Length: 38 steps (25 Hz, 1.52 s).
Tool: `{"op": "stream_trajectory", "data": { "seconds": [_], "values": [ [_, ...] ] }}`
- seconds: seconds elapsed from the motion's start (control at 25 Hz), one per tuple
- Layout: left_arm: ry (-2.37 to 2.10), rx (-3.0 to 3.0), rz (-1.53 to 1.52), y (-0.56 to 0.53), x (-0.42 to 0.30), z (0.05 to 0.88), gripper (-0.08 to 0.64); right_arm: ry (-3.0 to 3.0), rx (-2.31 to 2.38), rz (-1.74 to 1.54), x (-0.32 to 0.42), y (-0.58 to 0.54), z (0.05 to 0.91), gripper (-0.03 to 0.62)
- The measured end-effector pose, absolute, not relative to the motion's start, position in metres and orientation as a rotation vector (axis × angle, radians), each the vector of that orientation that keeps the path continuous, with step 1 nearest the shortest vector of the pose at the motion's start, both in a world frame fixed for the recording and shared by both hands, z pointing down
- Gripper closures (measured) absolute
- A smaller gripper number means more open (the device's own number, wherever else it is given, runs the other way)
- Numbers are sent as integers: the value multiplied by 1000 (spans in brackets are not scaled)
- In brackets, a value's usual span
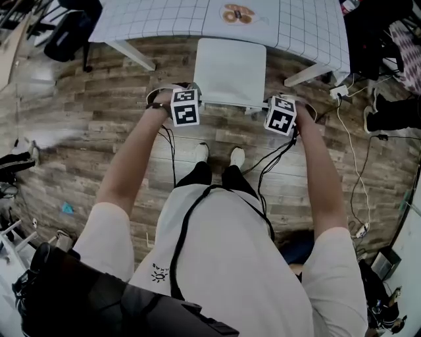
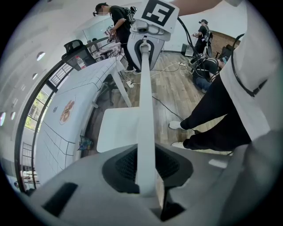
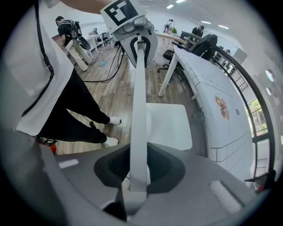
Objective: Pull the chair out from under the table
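Both my tools, the left gripper (image 2: pixel 146 165) and right gripper (image 3: pixel 137 170), are clamped on the chair (image 1: pixel 230 72) by its back rail. At upper centre, its seat lies mostly clear of the table (image 1: pixel 164 20); I judge little pulling remains.

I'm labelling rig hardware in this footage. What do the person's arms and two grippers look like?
The left gripper and right gripper each have a pale grey body, black claw pads and a white cube of black square markers. Black cables trail from them. The sleeves are short and white.
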<state>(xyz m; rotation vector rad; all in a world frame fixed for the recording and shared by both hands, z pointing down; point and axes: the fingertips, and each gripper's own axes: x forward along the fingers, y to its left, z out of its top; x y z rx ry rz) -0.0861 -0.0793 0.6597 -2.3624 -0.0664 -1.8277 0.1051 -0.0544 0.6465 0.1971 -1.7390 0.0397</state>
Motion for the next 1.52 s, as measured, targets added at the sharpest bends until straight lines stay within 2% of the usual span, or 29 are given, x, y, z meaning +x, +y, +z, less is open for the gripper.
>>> {"op": "stream_trajectory", "data": {
  "seconds": [0.52, 1.52],
  "values": [
    [-148, -2360, -1851, -55, -91, 659, 477, -1766, 153, 101, 99, -24, 646, 508],
    [-259, -2383, -1858, 128, -133, 655, 476, -1758, 128, 154, 58, 159, 644, 503]
  ]
}}
